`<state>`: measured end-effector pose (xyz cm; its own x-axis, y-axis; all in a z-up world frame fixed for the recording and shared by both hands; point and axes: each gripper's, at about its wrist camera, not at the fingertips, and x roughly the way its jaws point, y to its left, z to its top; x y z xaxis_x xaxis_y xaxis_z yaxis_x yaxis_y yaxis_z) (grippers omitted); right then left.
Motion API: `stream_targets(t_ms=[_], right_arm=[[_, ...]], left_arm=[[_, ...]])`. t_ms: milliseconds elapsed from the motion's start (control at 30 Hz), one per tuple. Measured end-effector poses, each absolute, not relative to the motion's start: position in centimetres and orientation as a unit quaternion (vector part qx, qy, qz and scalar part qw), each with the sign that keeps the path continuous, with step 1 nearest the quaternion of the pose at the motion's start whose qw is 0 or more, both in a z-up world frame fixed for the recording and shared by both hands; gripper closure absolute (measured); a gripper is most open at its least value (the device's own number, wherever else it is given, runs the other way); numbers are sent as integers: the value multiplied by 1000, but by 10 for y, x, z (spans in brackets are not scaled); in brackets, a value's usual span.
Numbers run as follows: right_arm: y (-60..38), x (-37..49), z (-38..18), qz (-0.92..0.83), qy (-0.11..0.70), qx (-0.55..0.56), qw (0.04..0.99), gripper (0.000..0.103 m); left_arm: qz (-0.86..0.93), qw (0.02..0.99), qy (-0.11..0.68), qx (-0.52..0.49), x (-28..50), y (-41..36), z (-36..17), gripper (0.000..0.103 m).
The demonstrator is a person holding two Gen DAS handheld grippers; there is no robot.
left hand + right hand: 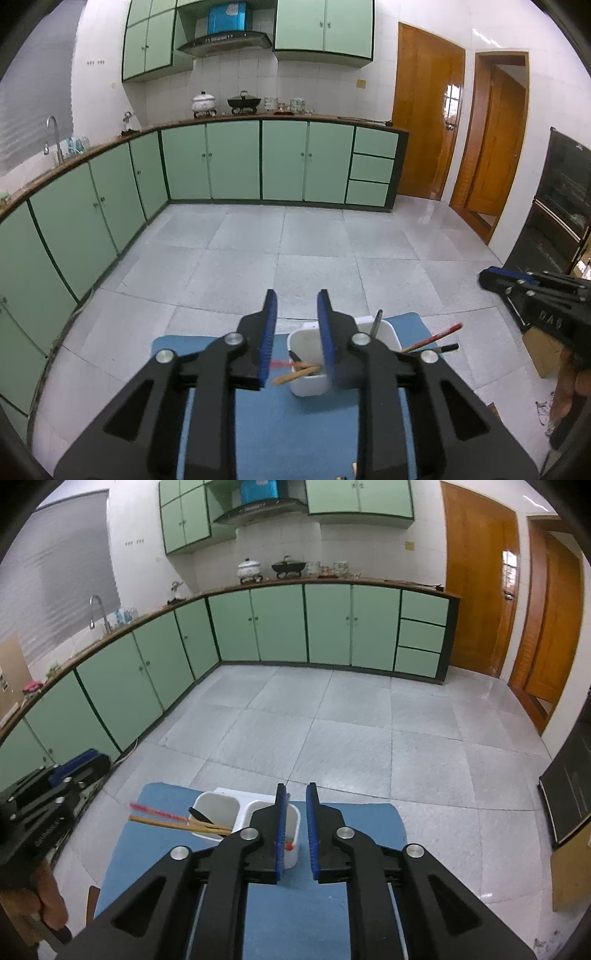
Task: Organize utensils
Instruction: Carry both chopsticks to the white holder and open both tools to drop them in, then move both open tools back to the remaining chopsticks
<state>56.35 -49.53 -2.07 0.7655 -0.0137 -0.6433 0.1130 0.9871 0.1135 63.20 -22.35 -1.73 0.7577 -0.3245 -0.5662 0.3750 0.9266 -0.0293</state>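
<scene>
A blue mat (325, 915) is spread on the surface under both grippers. A white holder (236, 812) with two cups is seen just past the fingers. Chopsticks (173, 823) and a dark spoon (199, 814) are leaning in its cups. The left gripper (297, 339) and the right gripper (296, 834) are held apart and empty. The sorting looks nearly done. Next, any leftover utensil would need to be found and picked up.

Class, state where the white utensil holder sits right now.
The white utensil holder stands on the blue mat on the tiled floor, just ahead of both grippers; in the right wrist view it is left of centre, chopsticks poking out leftward.
</scene>
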Motion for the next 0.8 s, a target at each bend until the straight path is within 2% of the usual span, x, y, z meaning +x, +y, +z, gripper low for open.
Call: stream_targets(t_ms=[200,400,533,600,667,733,800], right_arm=[[-505,513,-17,-32,312,73,947,91],[-491,442,-40,-24,284,41,958,82],[-475,393,-65,-11,277,26,960,77],[-466,368,-79,-3,277,28,961,75],[-456,345,-93,2,275,28,961,70],[-446,322,-109,3,274,37,961,63],[-438,303,-126,5,276,43,960,61]], left_arm=[[-185,941,279,47,593,-191,-12,68],[-174,942,283,42,539,-156,-31,61],[-168,944,281,30,490,-136,-44,48],[-168,942,288,28,467,-132,-55,45],[-170,941,290,32,445,-127,-66,42],[-167,943,286,41,418,-122,-79,33],[-165,945,278,49,393,-117,-93,29]])
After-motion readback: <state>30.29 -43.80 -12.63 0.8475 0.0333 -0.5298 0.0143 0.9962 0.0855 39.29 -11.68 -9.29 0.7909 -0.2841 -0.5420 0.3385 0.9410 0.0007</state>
